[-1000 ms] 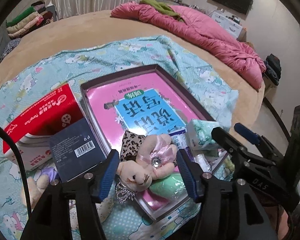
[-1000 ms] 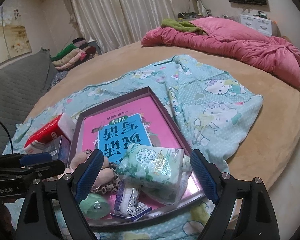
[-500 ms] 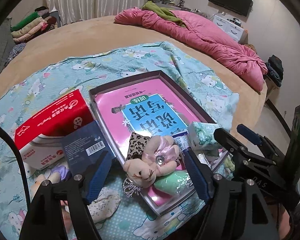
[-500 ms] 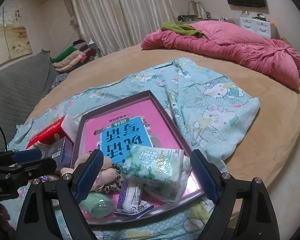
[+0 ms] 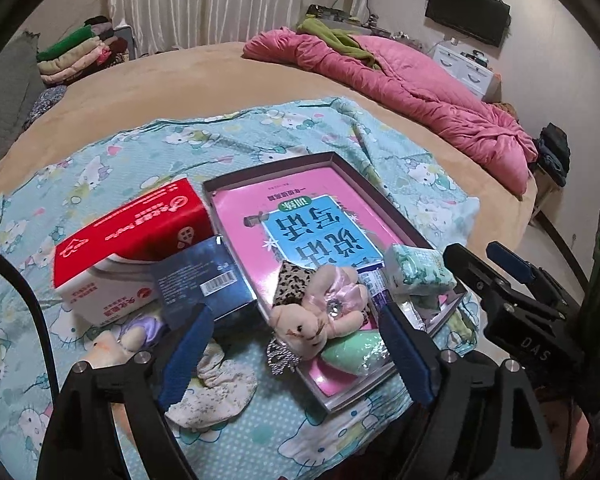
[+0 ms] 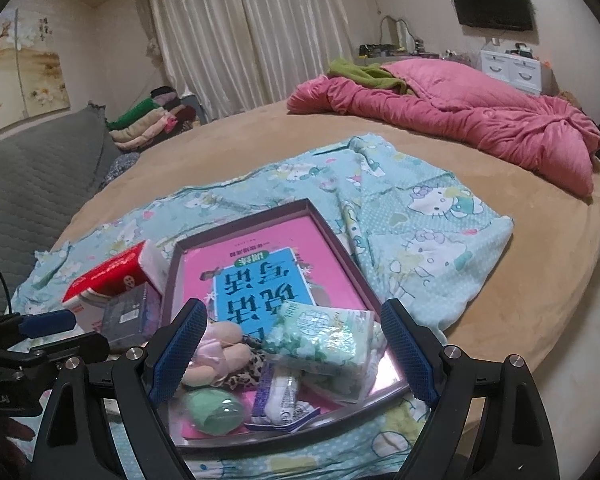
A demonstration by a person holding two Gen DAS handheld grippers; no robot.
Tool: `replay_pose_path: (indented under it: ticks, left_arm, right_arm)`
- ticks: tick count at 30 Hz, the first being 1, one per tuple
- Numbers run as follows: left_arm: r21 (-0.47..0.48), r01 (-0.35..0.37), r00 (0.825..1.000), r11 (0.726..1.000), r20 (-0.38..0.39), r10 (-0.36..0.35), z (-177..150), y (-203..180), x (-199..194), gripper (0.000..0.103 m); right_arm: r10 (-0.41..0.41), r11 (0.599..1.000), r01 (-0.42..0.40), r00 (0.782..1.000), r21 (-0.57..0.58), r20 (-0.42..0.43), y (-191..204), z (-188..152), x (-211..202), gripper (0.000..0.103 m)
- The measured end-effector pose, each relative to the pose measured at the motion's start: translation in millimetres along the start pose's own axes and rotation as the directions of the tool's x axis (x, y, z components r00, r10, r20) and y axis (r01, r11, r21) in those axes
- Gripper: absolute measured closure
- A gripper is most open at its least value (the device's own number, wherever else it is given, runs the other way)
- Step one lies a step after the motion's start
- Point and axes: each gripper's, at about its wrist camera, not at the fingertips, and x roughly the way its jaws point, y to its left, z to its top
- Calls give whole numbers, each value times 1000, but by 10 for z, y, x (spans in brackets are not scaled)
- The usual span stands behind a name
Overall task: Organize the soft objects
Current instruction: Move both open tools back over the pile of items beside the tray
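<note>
A pink plush bear (image 5: 316, 316) with a leopard-print patch lies at the near corner of the purple-rimmed tray (image 5: 340, 159). My left gripper (image 5: 296, 356) hovers over it with its jaws opening; the blue pads stand apart from the bear on both sides. Beside the bear in the tray are a green tissue pack (image 5: 418, 270), a green soft egg (image 5: 354, 354) and a small wipes packet (image 6: 280, 396). My right gripper (image 6: 294, 344) stands open above the tissue pack (image 6: 324, 338), holding nothing. A pale sock (image 5: 216, 388) lies outside the tray.
A red tissue box (image 5: 132, 232) and a dark blue box (image 5: 202, 280) sit left of the tray on the cartoon-cat sheet (image 6: 420, 216). A pink book (image 6: 260, 264) fills the tray floor. A pink quilt (image 6: 480, 120) lies at the bed's far side.
The left jaws have spread wider and drawn back and up from the plush bear, which stays in the tray. The right gripper has lifted slightly, still open.
</note>
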Motion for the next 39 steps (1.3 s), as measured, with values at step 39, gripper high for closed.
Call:
replay_pose_path:
  ticks: [39]
  left_arm:
    - [-206, -127, 984, 970, 100, 150, -240, 1170, -789, 19]
  right_arm:
    - [174, 965, -169, 985, -200, 7, 1180, 135, -407, 13]
